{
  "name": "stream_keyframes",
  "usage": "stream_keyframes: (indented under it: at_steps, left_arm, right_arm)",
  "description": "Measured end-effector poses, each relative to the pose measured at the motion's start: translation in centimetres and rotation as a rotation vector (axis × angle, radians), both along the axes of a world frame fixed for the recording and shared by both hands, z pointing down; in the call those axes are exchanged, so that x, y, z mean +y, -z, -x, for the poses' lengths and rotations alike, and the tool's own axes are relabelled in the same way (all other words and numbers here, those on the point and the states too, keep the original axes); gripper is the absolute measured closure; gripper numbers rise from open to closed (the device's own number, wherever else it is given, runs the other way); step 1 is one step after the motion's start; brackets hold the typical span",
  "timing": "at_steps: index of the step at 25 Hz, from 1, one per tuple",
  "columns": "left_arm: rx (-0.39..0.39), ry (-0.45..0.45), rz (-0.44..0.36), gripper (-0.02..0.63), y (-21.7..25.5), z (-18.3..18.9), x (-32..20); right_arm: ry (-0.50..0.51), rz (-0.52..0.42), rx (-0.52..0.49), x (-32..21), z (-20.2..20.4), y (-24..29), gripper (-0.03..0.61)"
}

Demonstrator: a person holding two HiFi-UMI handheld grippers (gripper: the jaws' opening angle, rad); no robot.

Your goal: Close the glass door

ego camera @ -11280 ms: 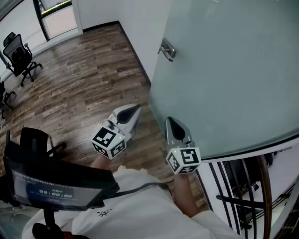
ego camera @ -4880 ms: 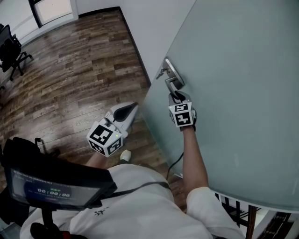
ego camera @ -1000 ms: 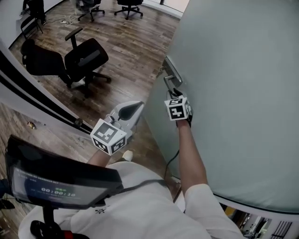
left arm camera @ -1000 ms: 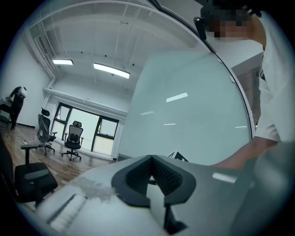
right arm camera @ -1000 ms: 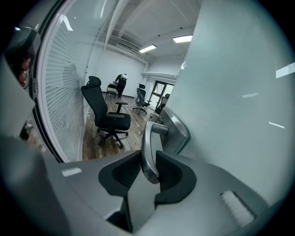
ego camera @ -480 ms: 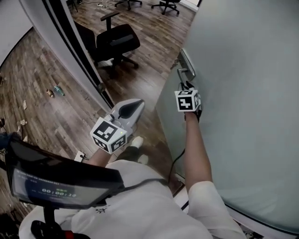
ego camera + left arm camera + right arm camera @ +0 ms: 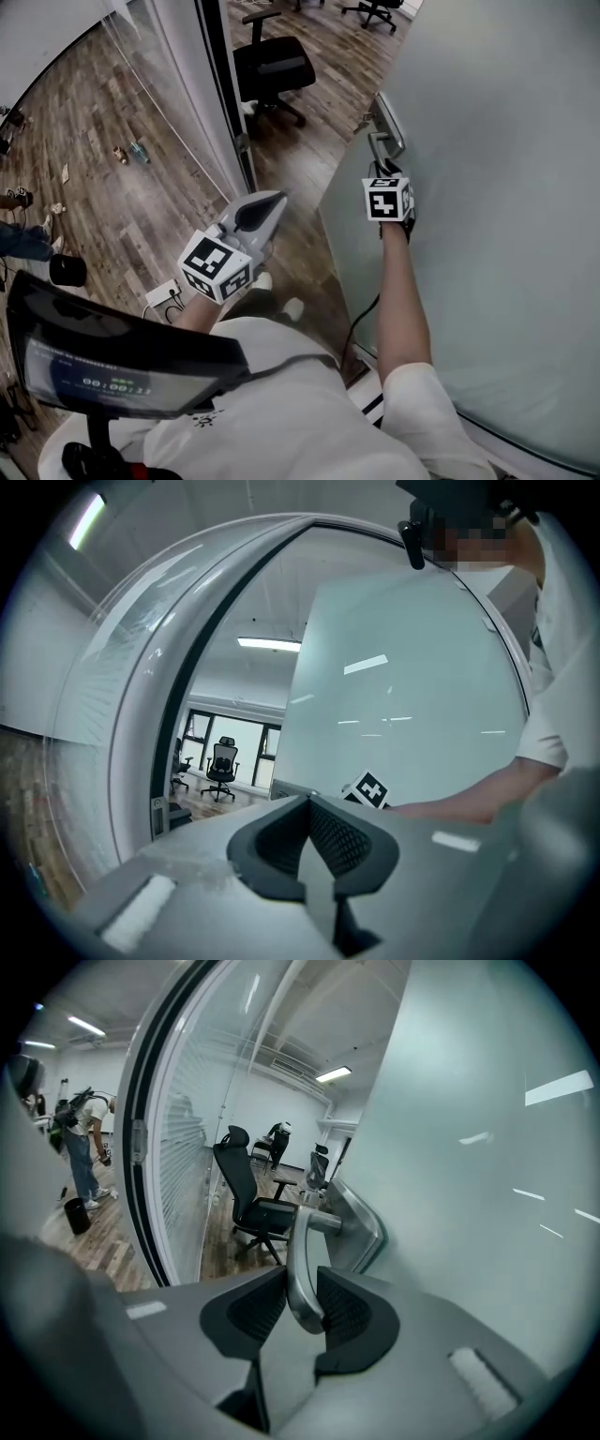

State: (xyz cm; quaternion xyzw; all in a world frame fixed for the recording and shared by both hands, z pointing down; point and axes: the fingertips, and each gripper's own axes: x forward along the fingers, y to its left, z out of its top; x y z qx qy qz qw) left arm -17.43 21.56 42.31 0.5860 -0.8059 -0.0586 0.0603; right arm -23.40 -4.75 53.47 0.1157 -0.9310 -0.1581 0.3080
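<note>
Right tool (image 7: 302,1312) gripping door handle (image 7: 300,1246), left tool (image 7: 309,841) closed, empty, glass door (image 7: 487,187) cropped

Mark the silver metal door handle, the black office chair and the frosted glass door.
Silver metal door handle (image 7: 298,1252), right gripper view, on the lever.
Black office chair (image 7: 274,66), head view, on the seat.
Frosted glass door (image 7: 497,187), head view, bare pane.

Right arm (image 7: 401,291) stretched forward, nearly straight. Right tongs (image 7: 382,169) point ahead and slightly down, jaws clamped on the door handle (image 7: 302,1269). Left tongs (image 7: 273,201) held close in front of the body, roughly level, jaws together, nothing between them.
</note>
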Motion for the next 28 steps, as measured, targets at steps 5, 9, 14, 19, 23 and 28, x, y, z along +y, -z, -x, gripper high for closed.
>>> stream_keyframes:
  at_steps: [5, 9, 14, 19, 23, 28]
  left_arm:
    - [-0.006, -0.001, -0.021, 0.614, -0.1, 0.5, 3.7]
    - [-0.025, -0.009, -0.025, 0.614, -0.3, 0.7, 5.5]
    - [-0.023, 0.000, -0.021, 0.614, -0.9, 1.4, 6.4]
    - [-0.023, 0.002, -0.033, 0.614, -0.4, 1.3, 6.9]
    - [-0.011, -0.002, -0.026, 0.614, -0.6, 1.1, 6.7]
    - [-0.006, -0.039, -0.023, 0.614, -1.4, -0.3, 9.5]
  right_arm:
    - [0.036, -0.002, -0.010, 4.1, -0.3, -0.9, 0.474]
    - [0.057, 0.015, -0.009, 6.1, -1.1, -2.2, 0.474]
    - [0.084, 0.013, -0.032, 7.6, -1.8, -2.6, 0.471]
    - [0.119, 0.026, -0.036, 8.8, -2.7, -2.7, 0.469]
    - [0.149, 0.033, -0.047, 8.5, -2.8, -2.4, 0.468]
    - [0.178, 0.021, -0.058, 11.1, -4.4, -2.8, 0.468]
